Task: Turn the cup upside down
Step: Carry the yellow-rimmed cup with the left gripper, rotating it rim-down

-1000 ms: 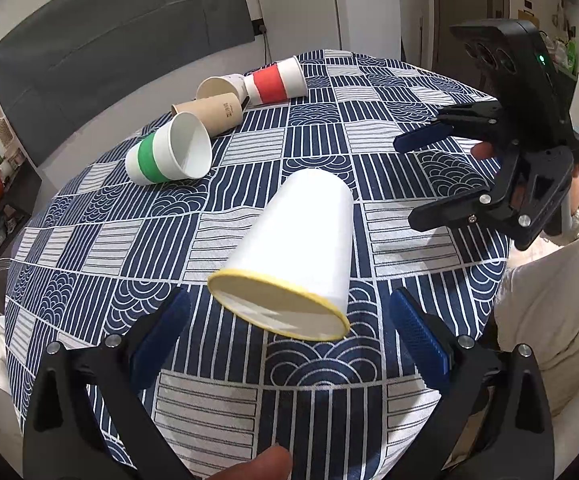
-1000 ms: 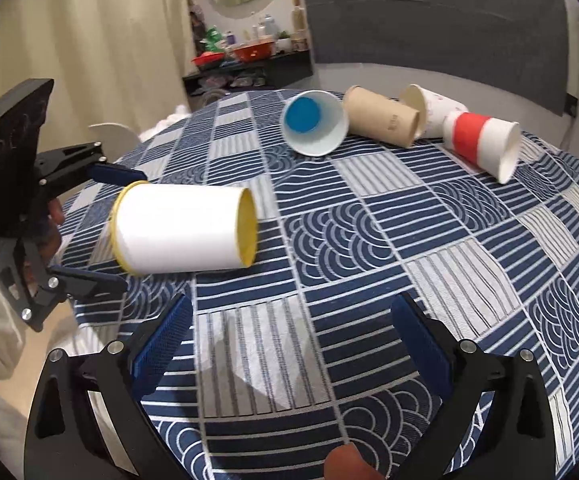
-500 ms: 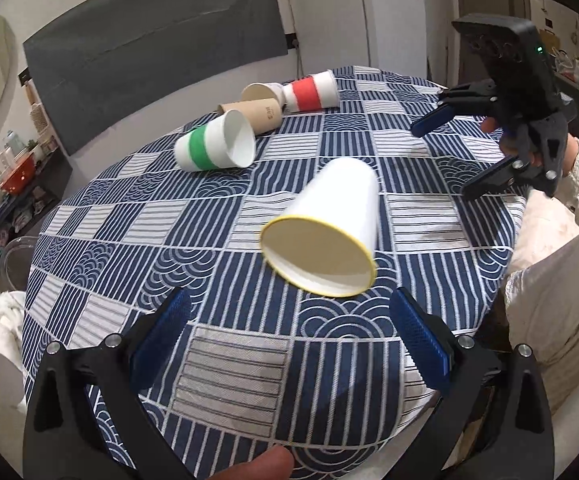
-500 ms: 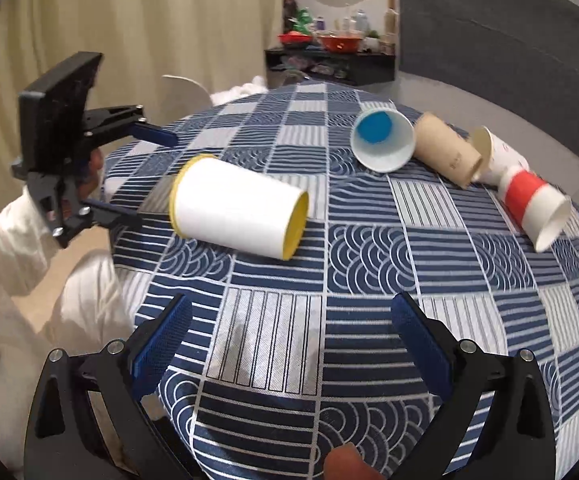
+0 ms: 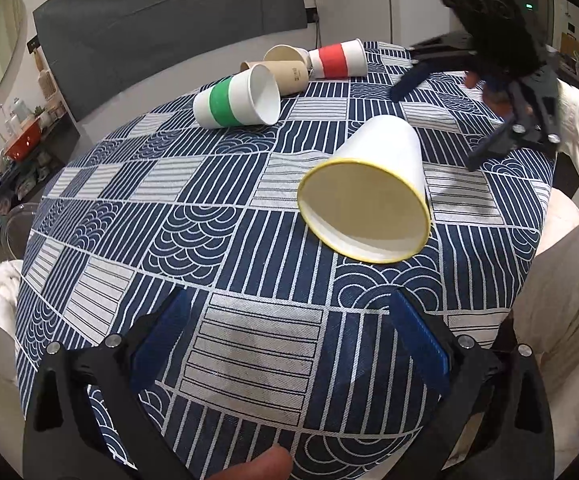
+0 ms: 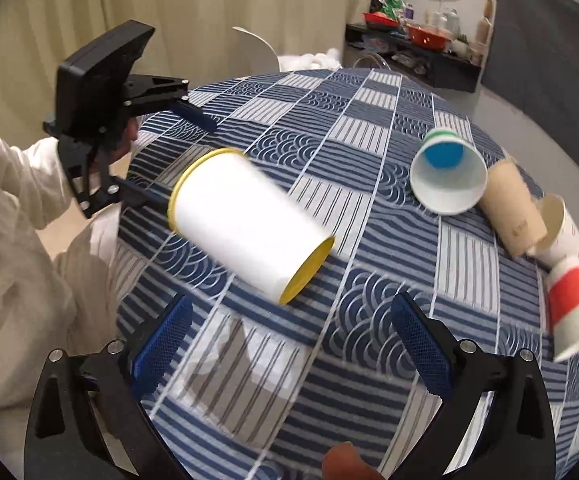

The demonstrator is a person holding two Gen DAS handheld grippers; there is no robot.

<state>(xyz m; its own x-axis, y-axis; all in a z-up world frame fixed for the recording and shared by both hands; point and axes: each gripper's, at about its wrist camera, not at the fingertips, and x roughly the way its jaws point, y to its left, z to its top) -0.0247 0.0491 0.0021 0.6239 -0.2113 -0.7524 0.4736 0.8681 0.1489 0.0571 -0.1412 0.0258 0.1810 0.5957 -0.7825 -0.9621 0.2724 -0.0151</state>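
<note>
A white paper cup with a yellow rim (image 5: 373,184) lies on its side on the blue patterned tablecloth (image 5: 225,240), mouth toward the left wrist camera. In the right wrist view the same cup (image 6: 245,224) shows its side and yellow bottom edge. My left gripper (image 5: 289,344) is open and empty, short of the cup. My right gripper (image 6: 289,344) is open and empty, near the cup's base end. The right gripper also shows in the left wrist view (image 5: 441,120), beyond the cup. The left gripper also shows in the right wrist view (image 6: 177,156).
Several other cups lie on their sides at the table's far part: a green-banded one (image 5: 237,98), a brown one (image 5: 285,76), a red-banded one (image 5: 337,60). The person's white sleeve (image 6: 17,216) is at the table edge. A shelf with clutter (image 6: 413,40) stands behind.
Both grippers have pulled back and swung around the cup. The cup stays lying on the cloth. Both stay open.
</note>
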